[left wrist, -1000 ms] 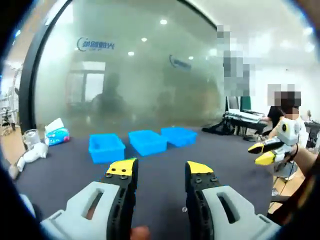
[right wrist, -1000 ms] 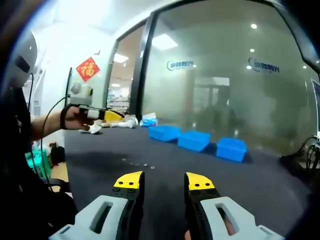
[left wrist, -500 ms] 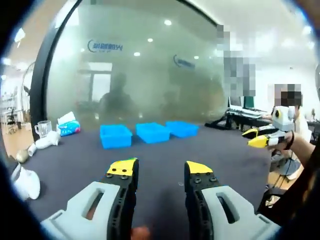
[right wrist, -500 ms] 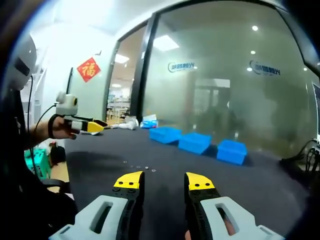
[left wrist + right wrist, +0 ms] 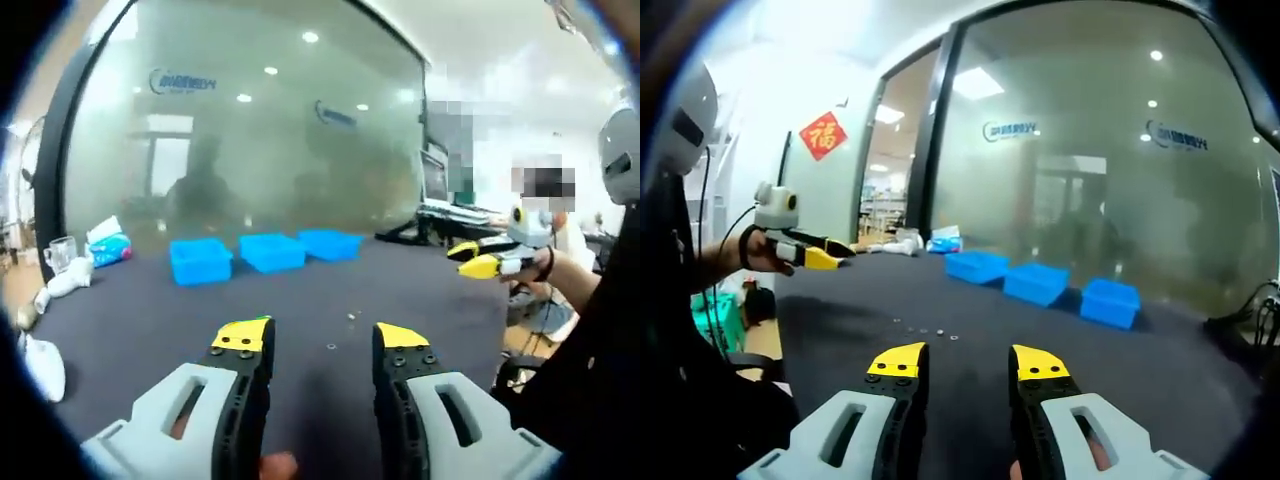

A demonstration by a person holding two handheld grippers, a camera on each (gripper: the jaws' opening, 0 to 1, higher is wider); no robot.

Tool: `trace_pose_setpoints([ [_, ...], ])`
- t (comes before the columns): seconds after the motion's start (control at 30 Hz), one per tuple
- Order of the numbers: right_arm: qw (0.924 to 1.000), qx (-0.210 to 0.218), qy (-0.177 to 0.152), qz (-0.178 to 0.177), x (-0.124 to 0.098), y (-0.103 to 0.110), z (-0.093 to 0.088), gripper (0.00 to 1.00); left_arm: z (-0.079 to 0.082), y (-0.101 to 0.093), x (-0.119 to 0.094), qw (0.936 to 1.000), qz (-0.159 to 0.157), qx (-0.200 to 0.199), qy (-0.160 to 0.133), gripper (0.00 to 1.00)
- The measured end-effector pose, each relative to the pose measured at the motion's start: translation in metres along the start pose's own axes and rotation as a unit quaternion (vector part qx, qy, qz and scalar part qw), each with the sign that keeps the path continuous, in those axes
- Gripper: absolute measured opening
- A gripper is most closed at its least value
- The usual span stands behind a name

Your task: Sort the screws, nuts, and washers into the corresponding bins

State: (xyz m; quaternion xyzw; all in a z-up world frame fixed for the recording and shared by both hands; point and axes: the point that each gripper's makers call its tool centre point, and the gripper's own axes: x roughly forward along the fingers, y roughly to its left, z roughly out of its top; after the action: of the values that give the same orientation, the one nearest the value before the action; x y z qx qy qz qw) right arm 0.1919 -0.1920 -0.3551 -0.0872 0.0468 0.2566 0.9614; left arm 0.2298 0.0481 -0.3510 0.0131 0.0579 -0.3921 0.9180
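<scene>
Across mid-frame in both views, three blue bins point(image 5: 258, 254) point(image 5: 1038, 283) sit in a row on the dark table point(image 5: 400, 290) point(image 5: 1180, 370). Small fasteners point(image 5: 925, 330) lie scattered at left centre. Left gripper point(image 5: 320, 342) and right gripper point(image 5: 961, 362): jaws apart, nothing between them.

Right gripper point(image 5: 968, 362) jaws apart over dark table point(image 5: 1160, 370), small parts point(image 5: 925, 331) ahead, three blue bins point(image 5: 1038, 283) beyond.
</scene>
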Motion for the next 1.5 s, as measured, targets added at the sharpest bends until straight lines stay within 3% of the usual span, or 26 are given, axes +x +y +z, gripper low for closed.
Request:
trace_pose_setpoints([
  [0.27, 1.0, -0.001, 0.002, 0.001, -0.001, 0.0, -0.001, 0.29, 0.001, 0.0, 0.008, 0.9995, -0.026, 0.0, 0.018, 0.38],
  [0.5, 1.0, 0.005, 0.002, 0.001, -0.001, -0.001, -0.003, 0.28, 0.008, 0.006, 0.028, 0.9989, -0.035, 0.016, 0.026, 0.38],
  [0.87, 0.9999, 0.009, 0.005, -0.002, -0.001, -0.004, -0.008, 0.28, 0.017, -0.016, 0.075, 0.992, -0.095, 0.062, 0.056, 0.4],
  [1.0, 0.9999, 0.01, 0.005, -0.002, -0.002, -0.005, -0.008, 0.28, 0.009, -0.02, 0.09, 0.9851, -0.119, 0.081, 0.095, 0.4],
  [1.17, 0.9998, 0.018, 0.005, -0.002, -0.002, -0.008, -0.01, 0.28, 0.0, -0.026, 0.11, 0.9768, -0.139, 0.075, 0.144, 0.4],
  [1.5, 0.9998, 0.016, 0.007, 0.001, -0.003, -0.01, -0.011, 0.28, -0.011, -0.03, 0.132, 0.9607, -0.176, 0.087, 0.196, 0.39],
])
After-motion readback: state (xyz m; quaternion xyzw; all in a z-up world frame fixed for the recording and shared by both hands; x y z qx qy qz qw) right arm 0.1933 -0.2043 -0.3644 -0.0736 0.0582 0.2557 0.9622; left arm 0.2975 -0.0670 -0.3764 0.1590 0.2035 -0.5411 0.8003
